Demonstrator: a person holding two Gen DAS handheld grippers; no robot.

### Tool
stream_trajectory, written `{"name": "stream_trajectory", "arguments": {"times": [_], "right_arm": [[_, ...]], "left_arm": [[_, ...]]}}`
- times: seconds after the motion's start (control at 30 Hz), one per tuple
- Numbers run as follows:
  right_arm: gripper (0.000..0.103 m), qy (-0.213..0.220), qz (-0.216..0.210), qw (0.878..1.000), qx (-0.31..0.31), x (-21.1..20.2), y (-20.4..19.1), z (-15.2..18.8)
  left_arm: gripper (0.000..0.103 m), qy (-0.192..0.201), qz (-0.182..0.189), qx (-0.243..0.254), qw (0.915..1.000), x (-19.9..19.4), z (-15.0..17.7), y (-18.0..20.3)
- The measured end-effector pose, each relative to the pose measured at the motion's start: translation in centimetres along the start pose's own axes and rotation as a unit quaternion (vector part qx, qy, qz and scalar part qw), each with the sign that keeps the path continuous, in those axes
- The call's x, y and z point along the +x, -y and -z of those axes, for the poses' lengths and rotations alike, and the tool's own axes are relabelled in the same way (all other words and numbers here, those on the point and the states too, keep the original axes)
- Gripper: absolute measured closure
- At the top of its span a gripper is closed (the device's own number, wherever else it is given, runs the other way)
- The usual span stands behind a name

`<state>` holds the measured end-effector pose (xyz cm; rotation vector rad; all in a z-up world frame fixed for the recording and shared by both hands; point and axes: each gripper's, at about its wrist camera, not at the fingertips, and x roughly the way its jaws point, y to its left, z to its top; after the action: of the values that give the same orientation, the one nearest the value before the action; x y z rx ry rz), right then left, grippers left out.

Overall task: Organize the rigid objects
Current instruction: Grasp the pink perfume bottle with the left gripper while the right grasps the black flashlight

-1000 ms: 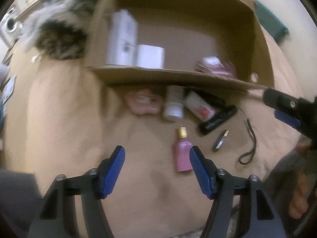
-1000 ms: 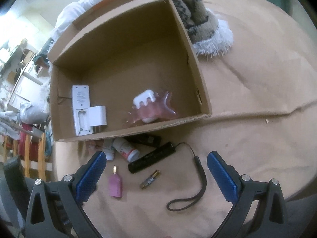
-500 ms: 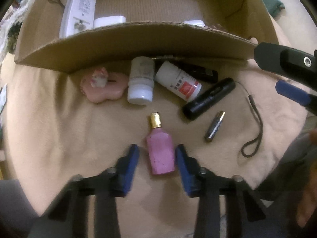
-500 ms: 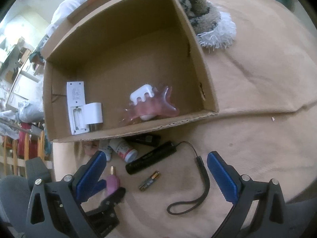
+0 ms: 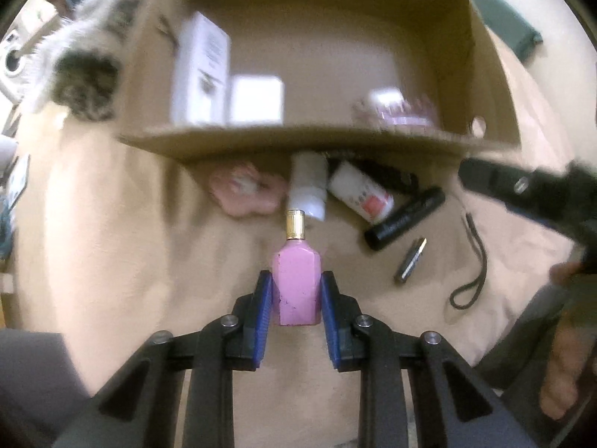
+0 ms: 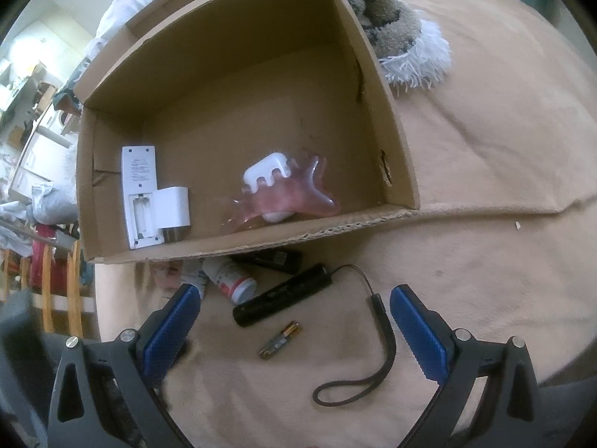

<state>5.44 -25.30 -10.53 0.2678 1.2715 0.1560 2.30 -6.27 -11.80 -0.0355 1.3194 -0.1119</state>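
1. The left tongs (image 5: 296, 295) have closed on the pink bottle (image 5: 296, 283): both blue pads press its flat sides, gold cap pointing away from the grip. Half a second ago the pads only straddled it, a gap on each side; a second ago they stood wide open, short of it.
2. The bottle now looks lifted off the cloth (image 5: 112, 242), though the blur leaves that uncertain. By my reading the pick is done and the carry to the box (image 5: 298, 142) has begun.
3. The right tongs (image 6: 294, 321) are spread wide and hold nothing, as in both earlier views. They hover over the battery (image 6: 280, 339), with the black stick (image 6: 282, 295) just beyond.
4. Ahead of the left tongs, against the box's near wall, lie a pink toy (image 5: 244, 192), a white bottle (image 5: 308, 190) and a pill bottle (image 5: 360, 192). The stick and battery lie to the right, its cord (image 6: 367, 339) looped nearer the right tongs.
5. Inside the box lie a remote (image 6: 138, 194), a white block (image 6: 173, 209) touching it, and a white comb (image 6: 265, 172) on a clear pink piece (image 6: 294, 199).
6. Much of the box floor beyond is bare, so the bottle should find room once over the near wall.
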Motion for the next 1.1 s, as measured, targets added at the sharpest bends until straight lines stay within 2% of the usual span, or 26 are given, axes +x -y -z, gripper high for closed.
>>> {"name": "stream_trajectory", "arguments": {"times": [0.1, 0.27, 0.4, 0.47, 0.57, 0.67, 0.73, 0.83, 0.93, 1.0, 1.1], "right_arm": [[0.000, -0.004, 0.004, 1.000, -0.006, 0.3, -0.1, 0.1], [0.000, -0.010, 0.001, 1.000, -0.021, 0.7, -0.7, 0.1], [0.000, -0.011, 0.008, 0.999, -0.051, 0.9, -1.5, -0.4], [0.000, -0.014, 0.027, 0.996, -0.080, 1.2, -2.1, -0.8], [0.000, -0.046, 0.013, 0.995, -0.093, 2.4, -2.2, -1.4], [0.000, -0.079, 0.023, 0.991, -0.108, 4.3, -2.6, -1.1], [0.000, -0.096, 0.047, 0.984, -0.145, 5.5, -3.6, -0.5], [0.000, -0.108, 0.088, 0.966, -0.216, 7.0, -5.3, 0.6], [0.000, -0.126, 0.088, 0.959, -0.238, 8.2, -5.9, 1.2], [0.000, -0.126, 0.109, 0.954, -0.251, 9.0, -6.1, 1.4], [0.000, -0.128, 0.107, 0.957, -0.238, 9.8, -5.8, 1.2]], "left_arm": [[0.080, 0.033, -0.023, 0.000, 0.9992, -2.1, 0.1, -0.6], [0.080, 0.074, -0.030, -0.008, 0.9968, -4.9, -0.7, -1.4], [0.080, 0.085, -0.024, -0.037, 0.9954, -6.1, -1.5, -4.0], [0.080, 0.095, -0.028, -0.038, 0.9944, -6.4, -1.8, -4.1], [0.080, 0.100, -0.020, -0.046, 0.9937, -6.8, -1.7, -4.5], [0.080, 0.097, -0.017, -0.058, 0.9935, -6.7, -1.9, -5.1], [0.080, 0.089, -0.010, -0.069, 0.9936, -6.3, -2.0, -5.2], [0.080, 0.084, -0.009, -0.072, 0.9938, -5.8, -2.0, -5.2], [0.080, 0.084, -0.009, -0.070, 0.9939, -5.9, -1.9, -5.1], [0.080, 0.085, -0.009, -0.070, 0.9939, -5.8, -2.0, -5.0], [0.080, 0.083, -0.009, -0.070, 0.9941, -5.7, -2.0, -5.0]]}}
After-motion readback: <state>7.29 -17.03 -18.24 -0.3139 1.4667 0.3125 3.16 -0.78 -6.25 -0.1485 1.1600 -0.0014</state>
